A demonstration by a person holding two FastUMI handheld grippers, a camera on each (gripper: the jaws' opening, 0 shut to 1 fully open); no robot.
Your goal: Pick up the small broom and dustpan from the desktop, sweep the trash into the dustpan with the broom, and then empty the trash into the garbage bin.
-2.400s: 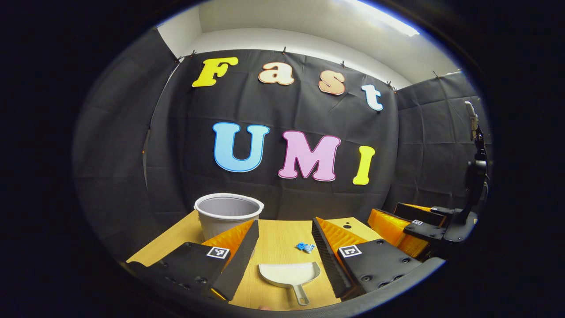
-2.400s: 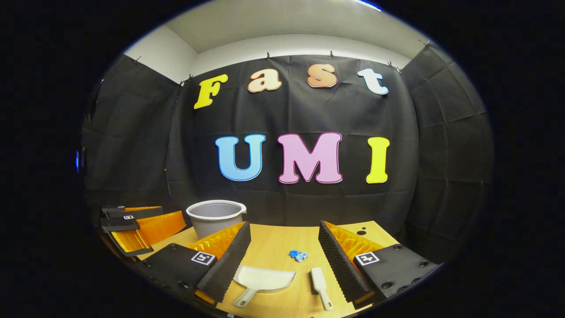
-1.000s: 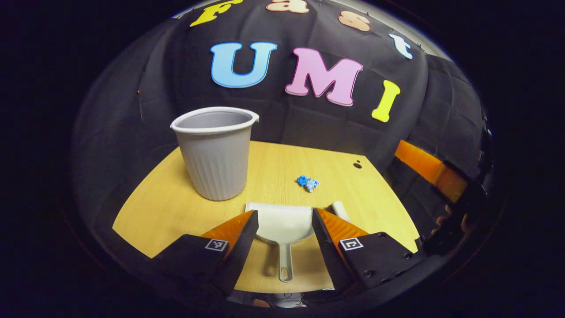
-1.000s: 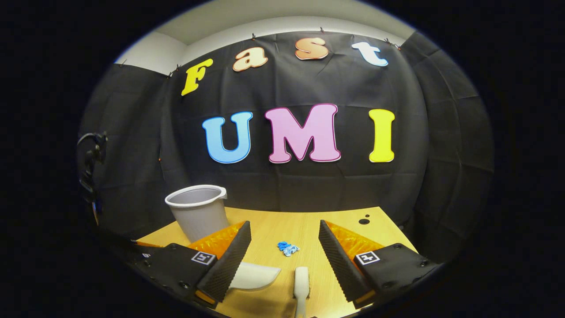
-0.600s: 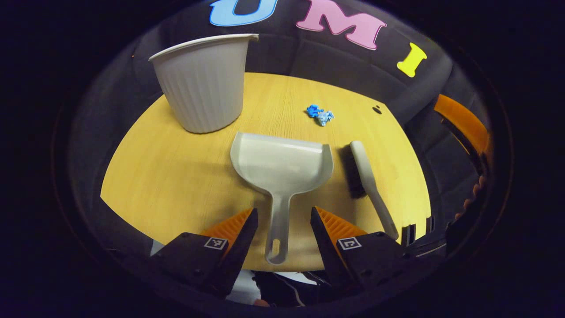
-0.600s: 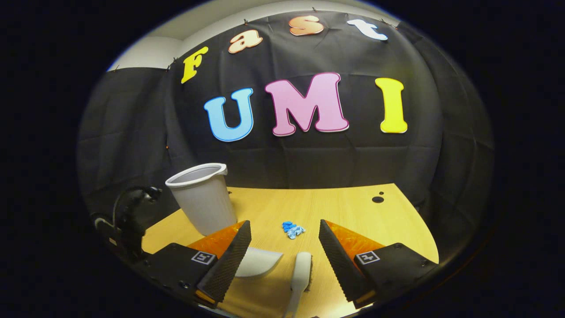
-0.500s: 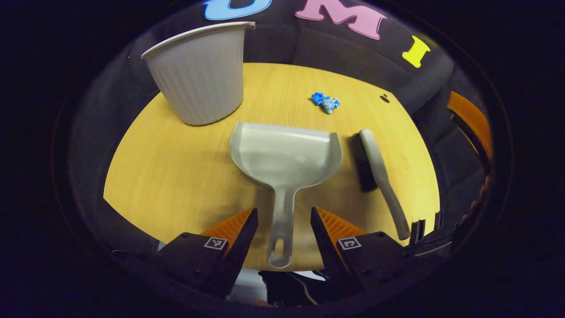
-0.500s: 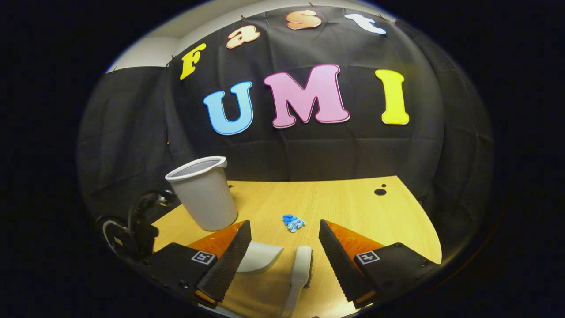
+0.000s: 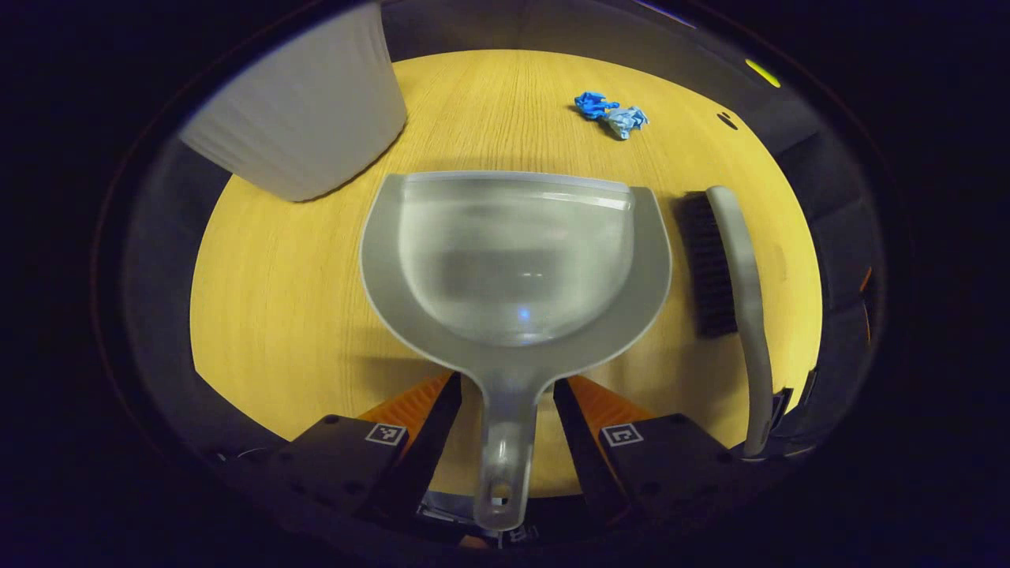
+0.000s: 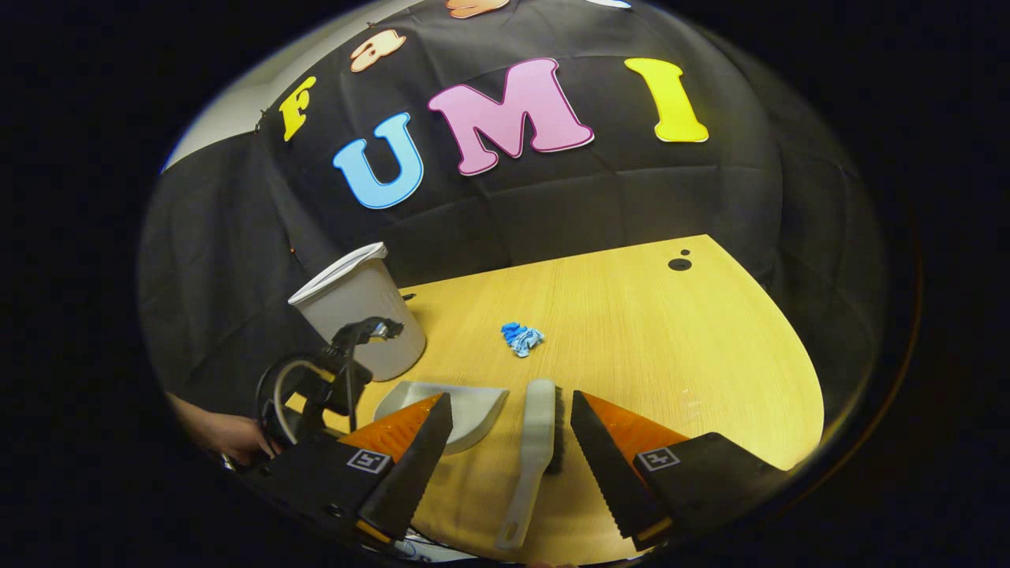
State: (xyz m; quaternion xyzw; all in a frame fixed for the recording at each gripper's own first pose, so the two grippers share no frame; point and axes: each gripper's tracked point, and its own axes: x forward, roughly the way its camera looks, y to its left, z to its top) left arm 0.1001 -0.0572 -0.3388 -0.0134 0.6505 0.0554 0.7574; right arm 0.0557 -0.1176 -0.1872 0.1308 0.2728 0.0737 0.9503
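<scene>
While both tools lie flat on worktop (image 9: 284, 268): pickup step | left gripper (image 9: 499, 388) wide, straddling dustpan (image 9: 513, 260) handle, not clamped | right gripper (image 10: 511, 410) wide over broom (image 10: 535, 442) | trash (image 9: 611, 117) beyond dustpan lip | next: close both, lift

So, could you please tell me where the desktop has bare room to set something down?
The widest bare patch is right of the brush, toward the cable hole. Another lies left of the dustpan, in front of the bin. The middle is crowded: dustpan, brush, blue scraps.
</scene>
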